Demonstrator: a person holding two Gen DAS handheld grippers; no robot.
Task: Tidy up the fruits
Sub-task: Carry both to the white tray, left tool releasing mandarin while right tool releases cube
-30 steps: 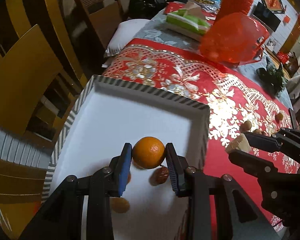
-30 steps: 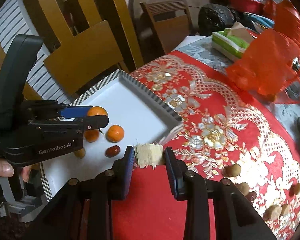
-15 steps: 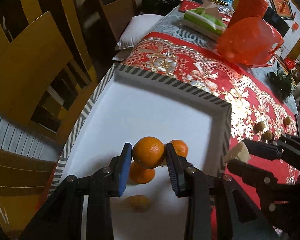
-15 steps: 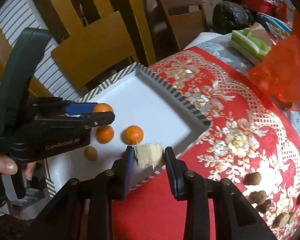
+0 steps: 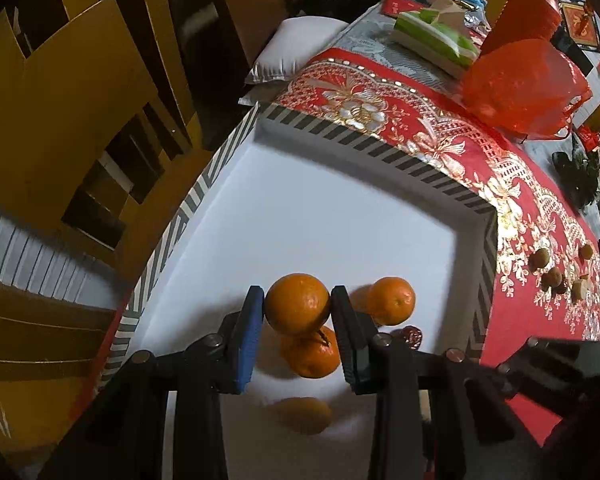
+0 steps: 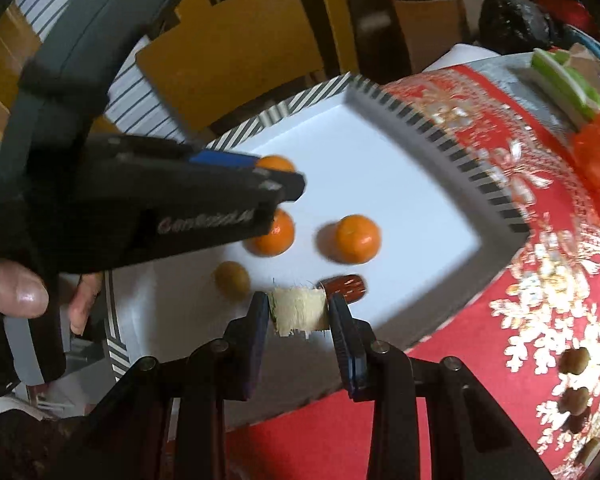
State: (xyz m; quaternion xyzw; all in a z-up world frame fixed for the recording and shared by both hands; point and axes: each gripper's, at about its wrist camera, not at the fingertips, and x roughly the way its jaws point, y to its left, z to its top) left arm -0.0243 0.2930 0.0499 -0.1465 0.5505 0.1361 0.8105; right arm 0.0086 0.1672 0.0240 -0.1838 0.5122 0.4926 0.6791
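A red cloth (image 5: 540,216) with gold flower patterns covers the table, and a white tray (image 5: 320,216) with a black-and-white striped rim sits at its corner, next to yellow wooden chairs (image 5: 60,120). A red bag (image 5: 520,84) and a green tissue pack (image 5: 436,40) lie further back on the table.

The left gripper (image 5: 298,308) hangs over the tray, clamped on an orange (image 5: 298,303) held clear of the tray floor. A hand (image 6: 16,292) grips its handle. The right gripper (image 6: 300,312) is over the tray's near edge, clamped on a pale fibrous chunk (image 6: 298,310).

In the tray lie two more oranges, one (image 6: 274,234) directly under the held fruit and one (image 6: 356,238) to its right. Near them sit a small brownish-yellow fruit (image 6: 232,276) and a red date (image 6: 346,286), the date just beyond the chunk. Small brown fruits (image 5: 548,268) lie scattered on the cloth, well apart from the tray.
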